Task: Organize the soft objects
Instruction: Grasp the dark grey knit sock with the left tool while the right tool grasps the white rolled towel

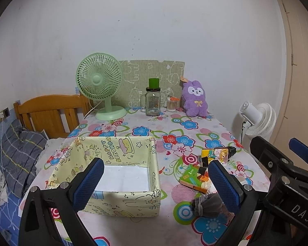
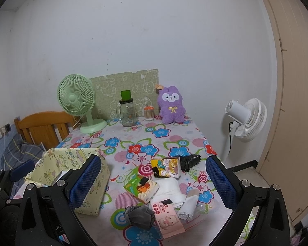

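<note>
In your left wrist view, the left tongs (image 1: pixel 154 182) gape wide and empty over the yellow box (image 1: pixel 121 176), lower centre, which looks empty. You seem about to start.

In your right wrist view, the right tongs (image 2: pixel 153 178) also hold nothing; the grey sock bundle (image 2: pixel 140 215), crumpled, bottom centre, probably goes first.

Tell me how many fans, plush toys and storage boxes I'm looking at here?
Fans: 2, the green desk fan and the white standing fan
Plush toys: 1, the purple bunny
Storage boxes: 1, the yellow fabric box
Total: 4
</note>
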The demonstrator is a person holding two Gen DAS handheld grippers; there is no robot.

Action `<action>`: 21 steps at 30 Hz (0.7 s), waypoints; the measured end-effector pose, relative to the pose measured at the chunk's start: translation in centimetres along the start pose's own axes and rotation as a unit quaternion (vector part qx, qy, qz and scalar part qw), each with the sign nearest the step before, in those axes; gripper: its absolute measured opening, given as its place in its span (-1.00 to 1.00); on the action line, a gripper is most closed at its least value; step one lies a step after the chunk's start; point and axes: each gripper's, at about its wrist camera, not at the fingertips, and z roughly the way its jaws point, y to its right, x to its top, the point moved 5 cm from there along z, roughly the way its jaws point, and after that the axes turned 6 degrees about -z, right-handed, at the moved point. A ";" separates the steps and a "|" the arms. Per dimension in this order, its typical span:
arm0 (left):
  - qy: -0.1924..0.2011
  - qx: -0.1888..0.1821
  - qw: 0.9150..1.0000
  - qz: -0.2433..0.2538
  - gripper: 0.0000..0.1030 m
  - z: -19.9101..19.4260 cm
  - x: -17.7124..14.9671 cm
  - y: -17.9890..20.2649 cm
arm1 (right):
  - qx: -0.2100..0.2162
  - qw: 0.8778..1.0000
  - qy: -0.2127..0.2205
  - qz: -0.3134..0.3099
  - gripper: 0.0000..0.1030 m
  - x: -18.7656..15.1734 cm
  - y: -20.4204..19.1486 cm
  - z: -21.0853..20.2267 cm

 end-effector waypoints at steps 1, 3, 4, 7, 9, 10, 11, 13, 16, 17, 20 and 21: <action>0.000 0.000 1.000 0.001 0.98 0.0 -0.1 0.1 | -0.001 1.000 -0.001 0.000 0.99 0.0 0.0 0.0; -0.001 -0.002 1.000 0.003 0.96 0.1 -0.3 0.3 | -0.002 1.000 -0.001 0.000 0.99 -0.2 0.2 0.0; -0.001 -0.003 1.000 0.004 0.94 0.1 -0.5 0.4 | -0.002 1.000 -0.001 0.000 0.99 -0.3 0.3 0.0; -0.005 -0.009 1.000 0.006 0.93 0.3 -1.0 0.8 | -0.002 1.000 -0.004 0.001 0.99 -0.7 0.6 0.0; -0.009 -0.013 1.000 0.006 0.92 0.5 -1.4 1.1 | -0.003 1.000 -0.004 0.000 0.99 -0.9 0.7 0.1; -0.012 -0.017 1.000 0.006 0.92 0.6 -1.7 1.4 | -0.004 1.000 -0.005 -0.001 0.99 -1.1 0.8 0.1; -0.015 -0.021 1.000 0.008 0.92 0.7 -1.9 1.7 | -0.005 1.000 -0.005 -0.002 0.99 -1.3 0.8 0.1; -0.020 -0.025 0.999 0.012 0.91 0.8 -2.4 2.1 | -0.006 1.000 -0.007 -0.003 0.99 -1.6 1.1 0.2; -0.027 -0.031 0.999 0.012 0.90 1.2 -3.1 2.9 | -0.006 1.000 -0.011 0.000 0.99 -2.3 1.5 0.4; -0.029 -0.033 0.999 0.012 0.89 1.3 -3.4 3.1 | -0.006 1.000 -0.013 0.001 0.99 -2.5 1.7 0.4; -0.041 -0.044 0.998 0.010 0.89 1.8 -4.3 3.9 | -0.007 1.000 -0.021 0.007 0.99 -3.3 2.2 0.7; -0.044 -0.046 0.998 0.010 0.89 1.9 -4.5 4.1 | -0.008 1.000 -0.023 0.008 0.99 -3.6 2.4 0.8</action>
